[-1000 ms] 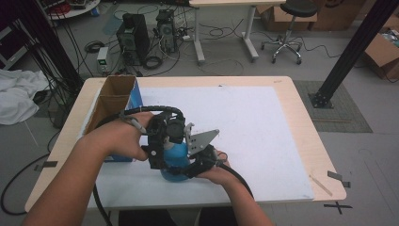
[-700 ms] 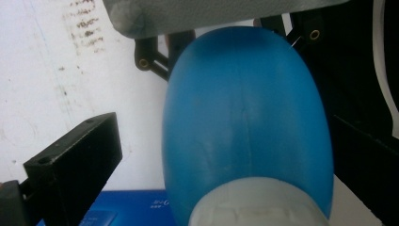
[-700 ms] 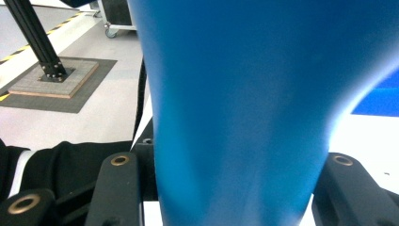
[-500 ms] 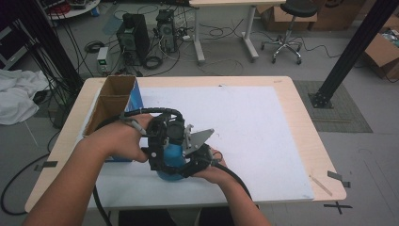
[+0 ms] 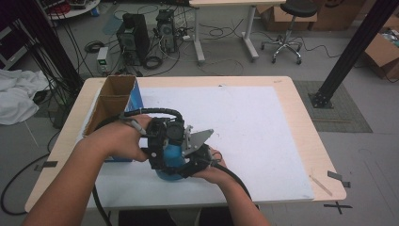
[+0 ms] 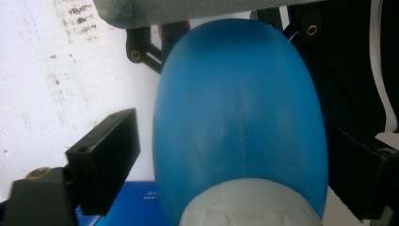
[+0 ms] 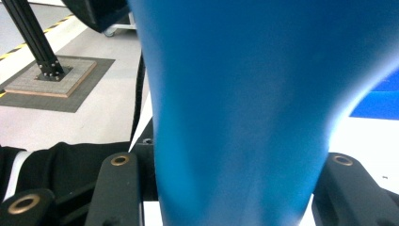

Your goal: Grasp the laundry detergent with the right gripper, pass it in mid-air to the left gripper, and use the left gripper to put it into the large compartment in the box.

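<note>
A smooth blue rounded bottle (image 5: pixel 170 159) with a pale grey end (image 6: pixel 244 207) is held just above the table's near side, between both grippers. My left gripper (image 5: pixel 162 141) straddles its wide body (image 6: pixel 240 122); a thin gap shows beside the left-hand jaw, and the other jaw is lost in dark. My right gripper (image 5: pixel 190 160) comes from the opposite side, with its grey plate on top. In the right gripper view the blue bottle (image 7: pixel 244 94) narrows between the two jaws, which press on it. The right gripper (image 7: pixel 235 193) is shut on it.
An open cardboard box with a blue side (image 5: pixel 110 101) stands at the table's left, close behind my left hand. A white sheet (image 5: pixel 244 117) covers most of the wooden table (image 5: pixel 310 141). Computers, cables, a stool and a black post stand on the floor beyond.
</note>
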Available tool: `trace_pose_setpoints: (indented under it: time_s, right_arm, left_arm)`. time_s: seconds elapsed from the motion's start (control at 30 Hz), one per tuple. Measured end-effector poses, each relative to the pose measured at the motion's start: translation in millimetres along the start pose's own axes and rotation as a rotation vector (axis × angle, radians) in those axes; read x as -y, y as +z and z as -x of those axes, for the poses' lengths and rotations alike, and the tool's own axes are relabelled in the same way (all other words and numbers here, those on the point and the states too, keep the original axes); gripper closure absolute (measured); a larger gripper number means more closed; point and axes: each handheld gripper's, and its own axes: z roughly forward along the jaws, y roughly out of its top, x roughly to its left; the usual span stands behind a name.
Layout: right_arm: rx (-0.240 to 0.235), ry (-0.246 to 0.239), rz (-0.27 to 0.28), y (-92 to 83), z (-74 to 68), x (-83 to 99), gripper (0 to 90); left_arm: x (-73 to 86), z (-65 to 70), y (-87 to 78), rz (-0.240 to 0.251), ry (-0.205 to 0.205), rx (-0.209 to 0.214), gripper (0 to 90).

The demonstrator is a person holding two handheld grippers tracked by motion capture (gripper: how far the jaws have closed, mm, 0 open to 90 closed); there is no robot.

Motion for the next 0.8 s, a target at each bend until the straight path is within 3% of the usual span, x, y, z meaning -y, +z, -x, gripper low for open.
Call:
trace_pose_setpoints:
  time_s: [0.8]
  right_arm:
    - [-0.001, 0.004, -0.002, 1.2, -0.5, -2.0, 46.8]
  left_arm:
    - [-1.6, 0.7, -0.1, -0.016, 0.005, 0.002, 30.0]
